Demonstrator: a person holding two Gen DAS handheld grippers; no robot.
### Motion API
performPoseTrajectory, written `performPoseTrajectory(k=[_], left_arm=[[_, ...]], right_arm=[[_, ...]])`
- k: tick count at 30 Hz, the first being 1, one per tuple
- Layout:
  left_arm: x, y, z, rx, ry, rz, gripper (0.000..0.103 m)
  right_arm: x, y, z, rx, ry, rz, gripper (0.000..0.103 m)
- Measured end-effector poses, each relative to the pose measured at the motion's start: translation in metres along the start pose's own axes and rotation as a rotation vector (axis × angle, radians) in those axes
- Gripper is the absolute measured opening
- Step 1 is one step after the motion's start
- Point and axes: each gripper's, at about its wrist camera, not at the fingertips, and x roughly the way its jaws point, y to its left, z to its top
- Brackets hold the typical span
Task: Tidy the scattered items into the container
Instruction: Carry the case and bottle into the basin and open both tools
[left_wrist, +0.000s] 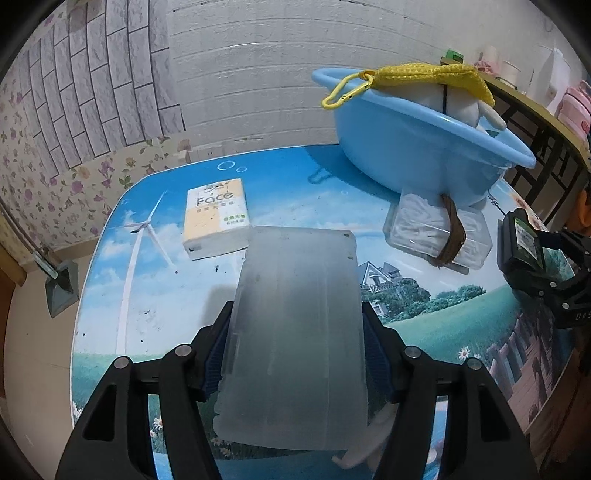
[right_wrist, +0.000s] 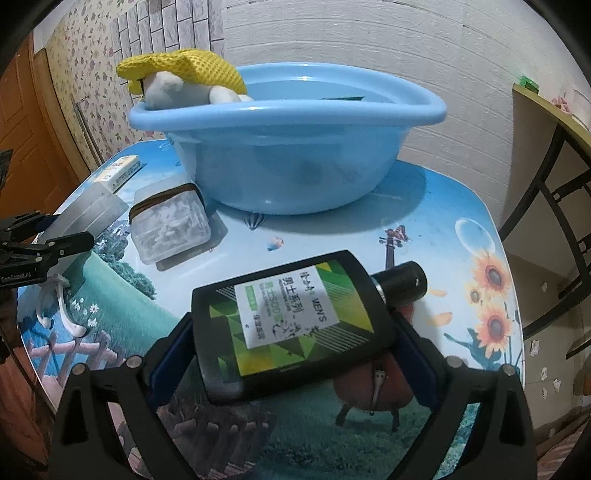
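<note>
1. Tissue pack (left_wrist: 218, 218), soft and light, lies flat on the table (left_wrist: 177, 295), far left.
2. Left gripper (left_wrist: 295, 354) pinches a frosted plastic box (left_wrist: 295, 332) by its sides; stiff, likely slippery.
3. Right gripper (right_wrist: 291, 347) clamps a black bottle (right_wrist: 291, 325) across its body; probably heavy, near the blue basin (right_wrist: 288, 147).

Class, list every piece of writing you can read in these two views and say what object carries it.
"Face": tissue pack on the table.
"MENS": label of the black bottle in the right claw.
"男士系列": same label, beside "MENS".
"DAS": partial marking on the right claw, left wrist view.
Smaller print on the tissue pack, the bottle label and the left claw body: too small or blurred to read.
</note>
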Motion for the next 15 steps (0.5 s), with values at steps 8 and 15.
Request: performPoseTrajectory(k=[8,15], left_arm=[[-0.001,0.0,-0.001,-0.005,-0.009,-0.01,0.062],[-0.016,-0.004,0.003,-0.008,-0.056,-0.022,0.062]], right_arm=[[0.001,-0.002,0.001,0.003,0.009,0.002,0.103],[0.001,-0.001,0.0,0.002,0.006,-0.003,0.101]])
